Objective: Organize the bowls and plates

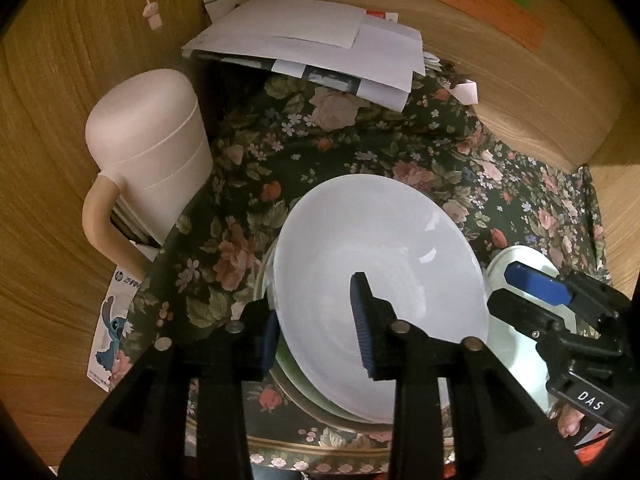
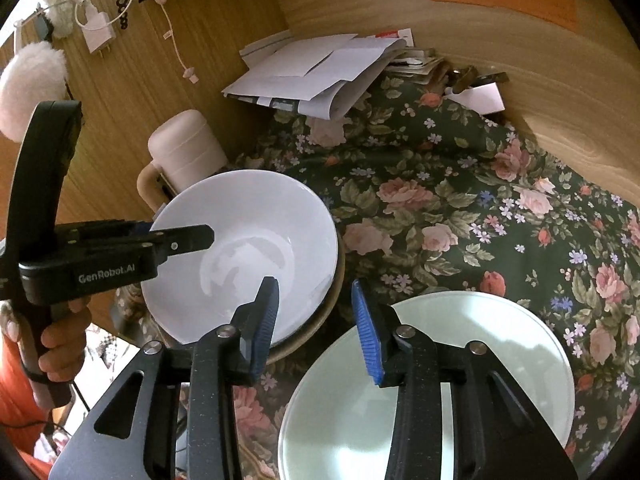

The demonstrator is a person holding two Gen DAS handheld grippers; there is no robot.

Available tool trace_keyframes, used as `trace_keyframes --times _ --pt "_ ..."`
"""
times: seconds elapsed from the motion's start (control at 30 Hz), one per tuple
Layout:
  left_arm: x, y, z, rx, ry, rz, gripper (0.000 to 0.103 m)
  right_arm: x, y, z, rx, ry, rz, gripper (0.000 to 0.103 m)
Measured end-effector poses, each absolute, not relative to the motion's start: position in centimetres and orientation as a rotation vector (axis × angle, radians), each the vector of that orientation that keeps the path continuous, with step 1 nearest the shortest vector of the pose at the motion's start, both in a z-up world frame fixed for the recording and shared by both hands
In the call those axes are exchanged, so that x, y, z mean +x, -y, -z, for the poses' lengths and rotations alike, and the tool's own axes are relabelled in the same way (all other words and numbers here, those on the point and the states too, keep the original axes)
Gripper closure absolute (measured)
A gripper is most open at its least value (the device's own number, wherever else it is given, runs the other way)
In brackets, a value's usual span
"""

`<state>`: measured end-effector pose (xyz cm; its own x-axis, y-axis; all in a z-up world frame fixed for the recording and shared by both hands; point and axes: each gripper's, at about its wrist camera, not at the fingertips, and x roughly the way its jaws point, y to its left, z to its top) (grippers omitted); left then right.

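A white bowl (image 1: 380,276) sits tilted in a beige-green bowl (image 1: 308,390) on the floral cloth. My left gripper (image 1: 316,332) straddles the white bowl's near rim, one pad outside and one inside; whether the pads press the rim I cannot tell. In the right wrist view the white bowl (image 2: 244,252) and the beige bowl under it (image 2: 316,320) show with the left gripper (image 2: 176,236) over the rim. My right gripper (image 2: 316,328) is open and empty, above the near left edge of a pale green plate (image 2: 480,360). That plate also shows in the left wrist view (image 1: 516,344).
A cream lidded mug (image 1: 148,168) stands at the left by the wooden wall. A pile of papers (image 1: 320,44) lies at the back. The floral cloth (image 2: 460,208) covers the table between wooden walls. Chargers and cables (image 2: 96,32) hang on the left wall.
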<state>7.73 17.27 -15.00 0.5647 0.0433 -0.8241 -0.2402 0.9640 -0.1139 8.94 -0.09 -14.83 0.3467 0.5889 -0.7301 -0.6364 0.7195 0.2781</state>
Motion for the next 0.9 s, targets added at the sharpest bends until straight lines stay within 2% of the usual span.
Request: trace_keyframes --times 0.5,0.6,0.9 --pt "7.2 -18.2 13.3 -0.265 -0.949 -0.166 0.071 9.3 0.4 14.6 -0.063 -0.917 -0.790 0.063" --pt "6.6 -18.5 12.5 -0.229 -0.907 -0.178 0.067 9.3 0.4 14.7 -0.064 -0.921 -0.797 0.063" --pt "6.0 -19.3 15.7 -0.244 -0.980 -0.191 0.067 9.3 -0.4 15.4 -0.089 -0.945 -0.805 0.063"
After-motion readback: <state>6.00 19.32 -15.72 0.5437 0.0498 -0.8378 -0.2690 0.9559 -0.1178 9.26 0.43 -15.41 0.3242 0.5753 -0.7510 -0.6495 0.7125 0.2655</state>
